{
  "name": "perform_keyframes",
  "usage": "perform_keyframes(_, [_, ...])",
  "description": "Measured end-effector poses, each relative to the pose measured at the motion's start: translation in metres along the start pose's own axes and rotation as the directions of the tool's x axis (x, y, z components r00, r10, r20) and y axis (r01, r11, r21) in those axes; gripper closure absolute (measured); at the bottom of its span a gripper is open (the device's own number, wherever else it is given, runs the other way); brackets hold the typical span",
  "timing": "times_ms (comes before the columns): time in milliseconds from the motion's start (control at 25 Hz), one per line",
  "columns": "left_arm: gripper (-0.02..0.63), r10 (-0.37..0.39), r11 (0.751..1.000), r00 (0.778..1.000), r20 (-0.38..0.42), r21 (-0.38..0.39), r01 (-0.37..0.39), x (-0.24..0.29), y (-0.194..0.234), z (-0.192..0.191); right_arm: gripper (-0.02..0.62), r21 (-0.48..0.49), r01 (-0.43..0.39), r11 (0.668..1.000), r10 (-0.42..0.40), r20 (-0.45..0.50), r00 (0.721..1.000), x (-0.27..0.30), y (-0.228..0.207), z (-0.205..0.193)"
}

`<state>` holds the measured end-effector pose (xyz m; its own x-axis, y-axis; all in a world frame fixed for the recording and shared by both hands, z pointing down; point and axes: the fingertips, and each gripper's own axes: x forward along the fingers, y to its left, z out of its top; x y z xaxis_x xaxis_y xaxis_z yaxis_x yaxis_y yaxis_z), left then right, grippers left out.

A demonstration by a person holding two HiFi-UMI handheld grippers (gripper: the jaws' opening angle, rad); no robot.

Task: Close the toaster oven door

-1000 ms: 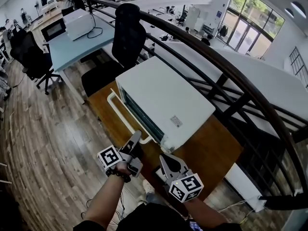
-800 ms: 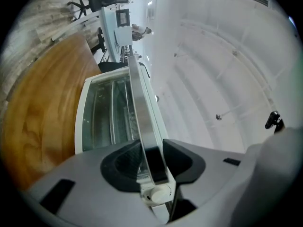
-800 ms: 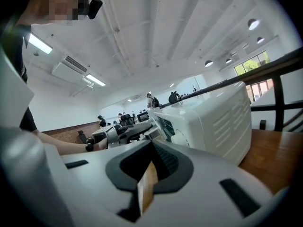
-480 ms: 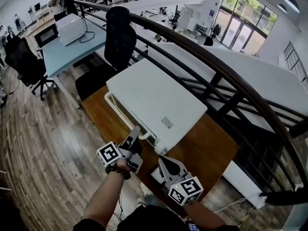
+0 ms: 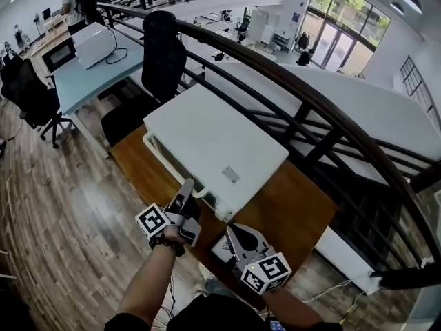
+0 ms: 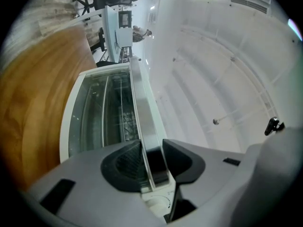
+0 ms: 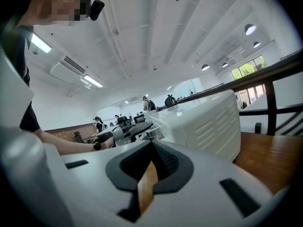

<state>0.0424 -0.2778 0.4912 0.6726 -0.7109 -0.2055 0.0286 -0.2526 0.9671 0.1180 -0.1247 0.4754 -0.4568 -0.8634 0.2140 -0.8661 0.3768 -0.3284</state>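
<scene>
Lower centre of the head view, the left gripper point(image 5: 187, 187) clamps the handle point(image 6: 143, 117) of the oven point(image 5: 213, 140) door point(image 6: 99, 112), which seems nearly closed. Right gripper point(image 5: 231, 230) below it: jaws together, empty.

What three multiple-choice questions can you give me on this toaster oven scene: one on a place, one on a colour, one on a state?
1. Where does the toaster oven stand?
A. On the wooden table
B. On the floor
C. On an office chair

2. What colour is its casing?
A. Black
B. White
C. Red

3. What is the left hand-held gripper doing?
A. Hanging open in the air
B. Closed on the door handle
C. Closed on a cable

Answers:
1. A: the head view shows bare wood around the oven's base.
2. B: its top and side are plain white.
3. B: the left gripper view shows the silver handle bar pinched between the jaws.
</scene>
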Motion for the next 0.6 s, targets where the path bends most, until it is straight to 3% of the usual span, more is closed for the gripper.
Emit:
perform_keyframes(160, [0.444,0.006,0.999,1.000,-0.002,0.054,-0.006,0.002,-0.005,0.002,0.595,-0.013,-0.011,1.000,0.011,0.012,1.000,0.000,0.006,0.006])
perform_keyframes(240, [0.370,-0.003,0.998,1.000,0.000,0.070,0.003,0.000,-0.010,0.003,0.595,-0.029,-0.020,0.999,0.021,0.020,1.000,-0.002,0.009,0.009])
perform_keyframes(320, [0.350,0.009,0.994,1.000,-0.004,0.113,-0.009,-0.006,-0.016,0.005,0.595,-0.040,-0.021,0.999,0.022,0.024,0.999,-0.005,0.013,0.011])
perform_keyframes(360, [0.340,0.049,0.985,0.999,-0.008,0.168,-0.047,-0.013,-0.015,0.008,0.595,-0.042,-0.019,0.999,0.021,0.026,0.999,-0.007,0.014,0.012])
perform_keyframes(440, [0.330,0.162,0.938,0.987,-0.004,0.310,-0.153,-0.034,-0.011,0.018,0.595,-0.046,-0.022,0.999,0.024,0.034,0.999,-0.011,0.019,0.016])
perform_keyframes(480, [0.330,0.183,0.921,0.983,0.003,0.348,-0.173,-0.043,-0.014,0.021,0.595,-0.050,-0.027,0.998,0.029,0.040,0.999,-0.013,0.022,0.019])
perform_keyframes(600, [0.332,0.139,0.904,0.990,0.018,0.407,-0.134,-0.067,-0.043,0.025,0.595,-0.069,-0.049,0.996,0.053,0.067,0.996,-0.019,0.032,0.028])
